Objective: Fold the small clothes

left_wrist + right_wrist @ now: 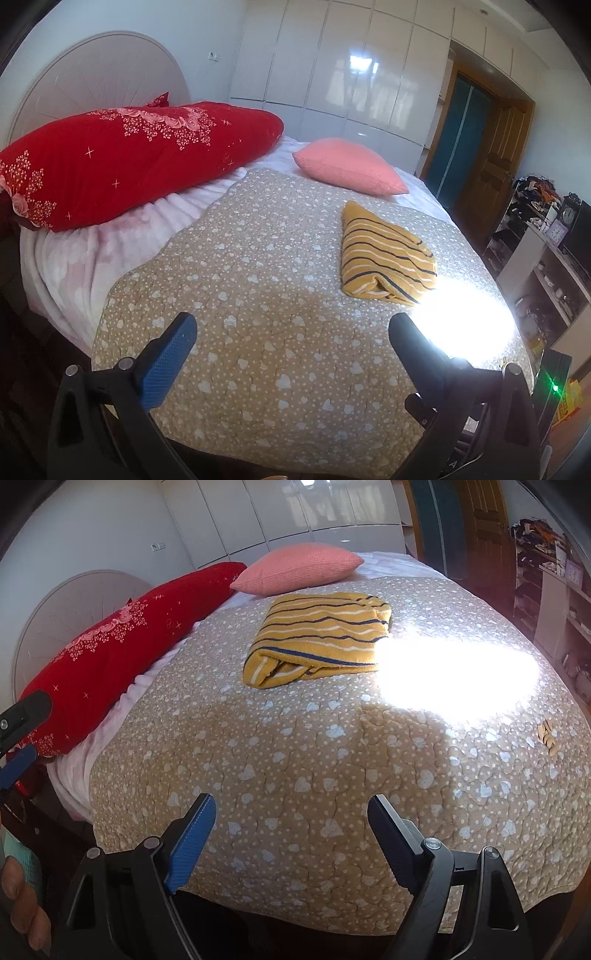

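A yellow garment with dark and white stripes [384, 254] lies folded in a compact bundle on the beige heart-print quilt [258, 280], toward the bed's far right side. It also shows in the right wrist view [321, 635], next to a bright sun patch. My left gripper [291, 325] is open and empty above the quilt's near edge, well short of the garment. My right gripper [291, 805] is open and empty above the quilt's near edge too. The left gripper's tips [22, 731] show at the far left of the right wrist view.
A red floral pillow [125, 158] and a pink cushion [347, 166] lie at the head of the bed. A white wardrobe [351, 74] and a wooden door [491, 155] stand behind. Cluttered shelves [546, 236] line the right side. A small pale scrap [548, 734] lies on the quilt.
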Demonstrator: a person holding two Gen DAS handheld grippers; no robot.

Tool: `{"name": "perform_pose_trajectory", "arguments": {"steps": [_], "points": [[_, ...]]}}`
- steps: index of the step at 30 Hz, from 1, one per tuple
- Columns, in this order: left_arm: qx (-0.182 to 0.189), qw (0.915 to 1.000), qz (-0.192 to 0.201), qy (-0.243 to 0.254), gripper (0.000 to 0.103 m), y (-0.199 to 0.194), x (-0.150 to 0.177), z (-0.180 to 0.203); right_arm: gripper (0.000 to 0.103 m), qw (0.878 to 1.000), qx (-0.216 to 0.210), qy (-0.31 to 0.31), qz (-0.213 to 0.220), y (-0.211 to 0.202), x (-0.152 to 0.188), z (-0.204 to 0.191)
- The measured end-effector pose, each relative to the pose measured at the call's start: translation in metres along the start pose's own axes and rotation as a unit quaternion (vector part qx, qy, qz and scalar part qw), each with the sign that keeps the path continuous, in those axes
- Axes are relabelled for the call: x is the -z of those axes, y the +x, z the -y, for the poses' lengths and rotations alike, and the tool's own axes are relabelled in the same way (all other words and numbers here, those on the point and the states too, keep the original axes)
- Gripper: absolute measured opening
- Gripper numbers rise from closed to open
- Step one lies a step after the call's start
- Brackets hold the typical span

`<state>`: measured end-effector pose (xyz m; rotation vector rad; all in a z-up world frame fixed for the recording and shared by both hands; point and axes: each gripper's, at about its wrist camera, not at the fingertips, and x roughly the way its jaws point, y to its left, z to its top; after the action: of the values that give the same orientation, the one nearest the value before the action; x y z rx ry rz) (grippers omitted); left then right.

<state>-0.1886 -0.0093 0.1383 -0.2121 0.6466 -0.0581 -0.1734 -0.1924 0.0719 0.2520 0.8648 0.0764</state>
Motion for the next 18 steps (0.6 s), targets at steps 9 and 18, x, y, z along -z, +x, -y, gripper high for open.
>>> {"name": "perform_pose_trajectory", "arguments": {"steps": [9, 18], "points": [[-0.011, 0.998, -0.021, -0.059, 0.103, 0.023, 0.007, -0.066, 0.088, 0.998, 0.055, -0.031, -0.001, 0.018, -0.01, -0.029], [-0.03, 0.9943, -0.025, -0.099, 0.103, 0.033, 0.012, -0.123, 0.088, 0.993, 0.104, -0.049, -0.02, 0.057, -0.038, -0.057]]}}
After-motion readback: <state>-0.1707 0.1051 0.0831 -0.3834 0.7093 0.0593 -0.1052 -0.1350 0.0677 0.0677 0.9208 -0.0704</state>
